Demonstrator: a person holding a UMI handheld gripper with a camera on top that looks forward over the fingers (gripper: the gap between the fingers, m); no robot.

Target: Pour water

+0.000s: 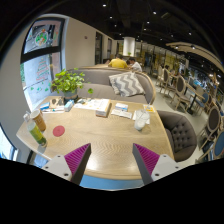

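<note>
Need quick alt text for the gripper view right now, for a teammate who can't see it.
The open claw hovers empty over the near edge of a wooden table. Beyond it stand a green cup, a red coaster, a plant, papers and a small jug. A sofa and café seating lie behind.

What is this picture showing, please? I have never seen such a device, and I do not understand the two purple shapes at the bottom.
The camera rides on a hand-held gripper and looks forward along its two fingers. The purple shapes are pads on those fingers. The fingers stand open and hold nothing. Beyond them is a wooden table in a café-like room. On it stand a green cup, a red coaster, a potted plant and some booklets. Sofas stand behind.
</note>
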